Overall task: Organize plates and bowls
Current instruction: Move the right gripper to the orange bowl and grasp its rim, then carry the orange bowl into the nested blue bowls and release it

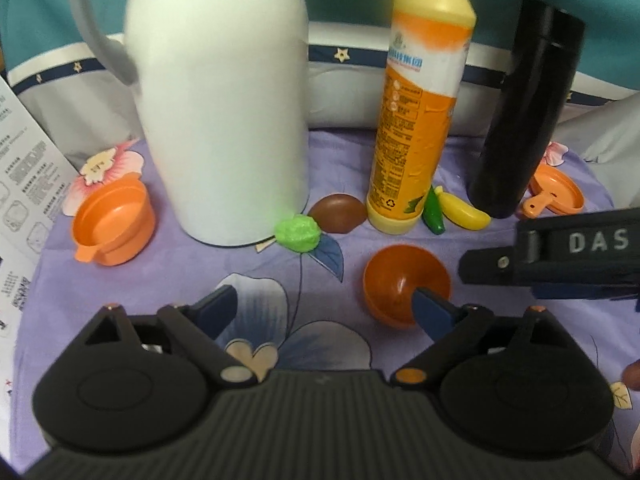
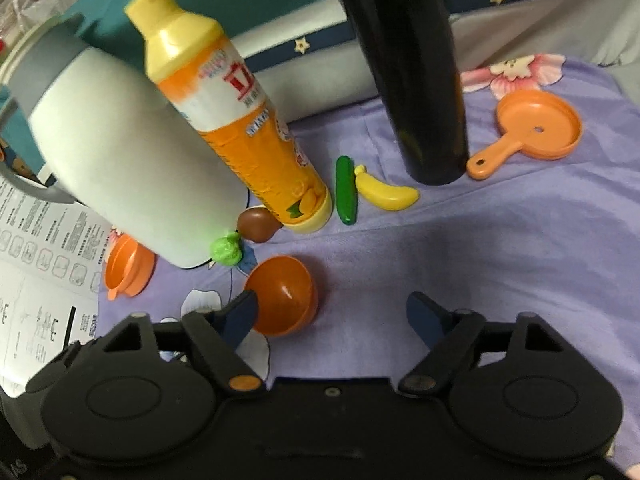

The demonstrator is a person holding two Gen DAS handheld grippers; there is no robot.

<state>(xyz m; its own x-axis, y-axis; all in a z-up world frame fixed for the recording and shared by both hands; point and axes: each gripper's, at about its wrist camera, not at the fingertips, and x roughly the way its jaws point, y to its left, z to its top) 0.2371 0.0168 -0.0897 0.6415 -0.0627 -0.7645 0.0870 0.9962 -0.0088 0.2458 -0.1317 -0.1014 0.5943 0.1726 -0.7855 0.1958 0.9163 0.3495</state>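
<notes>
Three orange toy dishes lie on the purple floral cloth (image 1: 180, 272): a round bowl (image 1: 404, 284) at centre, a handled pot (image 1: 114, 226) left, a pan (image 1: 556, 194) right. Left gripper (image 1: 324, 312) and right gripper (image 2: 332, 316) both gape wide, holding nothing.

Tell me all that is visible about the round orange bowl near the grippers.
The orange bowl is a small, deep, glossy half-sphere that looks like plastic, with no handle. It is empty and tilted on the purple flowered cloth. Neither gripper holds it. It lies in front of the green lump, apart from it.

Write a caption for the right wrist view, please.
Open right gripper above purple cloth, orange bowl beside its left finger.
</notes>
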